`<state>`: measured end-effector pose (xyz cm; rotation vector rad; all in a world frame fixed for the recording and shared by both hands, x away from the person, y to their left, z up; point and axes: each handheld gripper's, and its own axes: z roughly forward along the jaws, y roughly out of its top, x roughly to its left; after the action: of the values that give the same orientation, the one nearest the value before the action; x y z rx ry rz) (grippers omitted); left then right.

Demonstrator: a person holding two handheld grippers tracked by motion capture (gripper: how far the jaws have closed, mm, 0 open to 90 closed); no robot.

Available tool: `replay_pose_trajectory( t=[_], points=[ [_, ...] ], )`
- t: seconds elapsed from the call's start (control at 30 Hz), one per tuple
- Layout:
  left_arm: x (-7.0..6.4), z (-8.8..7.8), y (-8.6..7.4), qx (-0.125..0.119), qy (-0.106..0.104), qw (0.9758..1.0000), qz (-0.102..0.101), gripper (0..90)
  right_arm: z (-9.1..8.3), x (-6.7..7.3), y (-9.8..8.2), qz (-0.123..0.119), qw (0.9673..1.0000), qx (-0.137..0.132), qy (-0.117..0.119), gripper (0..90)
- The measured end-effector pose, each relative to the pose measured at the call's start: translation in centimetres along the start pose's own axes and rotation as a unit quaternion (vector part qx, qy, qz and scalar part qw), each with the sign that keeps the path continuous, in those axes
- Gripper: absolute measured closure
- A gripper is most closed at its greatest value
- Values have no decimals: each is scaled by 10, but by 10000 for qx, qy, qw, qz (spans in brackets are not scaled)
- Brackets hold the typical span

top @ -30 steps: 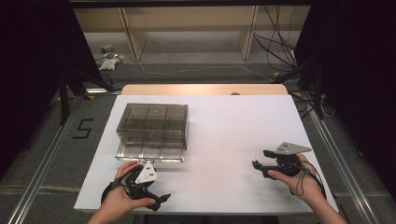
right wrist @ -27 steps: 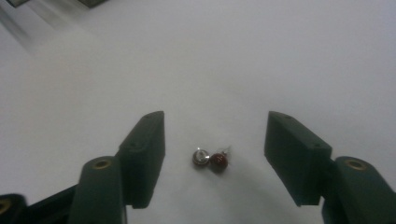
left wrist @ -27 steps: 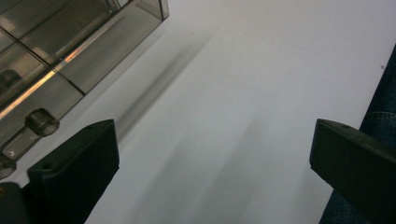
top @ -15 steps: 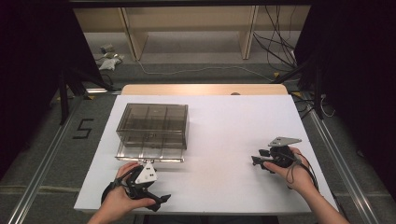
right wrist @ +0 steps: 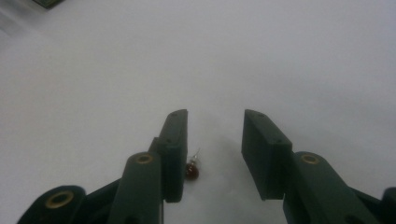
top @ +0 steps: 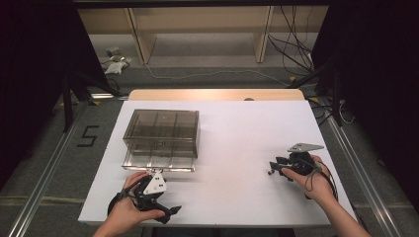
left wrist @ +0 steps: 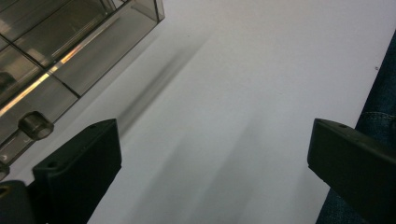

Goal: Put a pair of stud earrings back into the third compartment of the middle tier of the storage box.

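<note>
Right gripper sits low over the white bench, near its right edge, and its jaws have just been closing; they now stand part-way in with a clear gap between them. In the right gripper view a small bulb with a reddish-brown glass head and a thin wire tip lies on the bench inside that gap, right beside the left-hand jaw (whether it touches the pad I cannot tell) and well short of the other, so nothing is gripped yet. The right hand wraps the gripper's body from behind, forearm coming up from the bottom right, jaws pointing left across the bench. Left gripper is down at the near edge, held in a left hand curled over its top, with the jaws spread wide over bare bench and empty. A smoky clear compartment box stands just beyond that hand, on the left half of the bench, well apart from the bulb.
</note>
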<state>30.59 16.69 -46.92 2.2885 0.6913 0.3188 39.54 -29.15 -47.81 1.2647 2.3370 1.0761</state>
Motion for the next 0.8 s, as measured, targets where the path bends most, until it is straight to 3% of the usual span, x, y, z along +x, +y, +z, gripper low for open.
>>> replay_pose_trajectory(
  t=[0.4, 0.67, 0.8],
  points=[
    [0, 0, 0, 27, -14, 10000, 11, 36, 4, 3, -2, -80, 9996, 282, -21, 623],
    [-1, 0, 0, 19, -18, 10000, 13, 36, 5, 10, -3, -424, 9976, 468, -285, 701],
    [-1, 0, 0, 21, -16, 10000, 18, 37, 5, 13, -3, -443, 9971, 512, -361, 759]
  ],
)
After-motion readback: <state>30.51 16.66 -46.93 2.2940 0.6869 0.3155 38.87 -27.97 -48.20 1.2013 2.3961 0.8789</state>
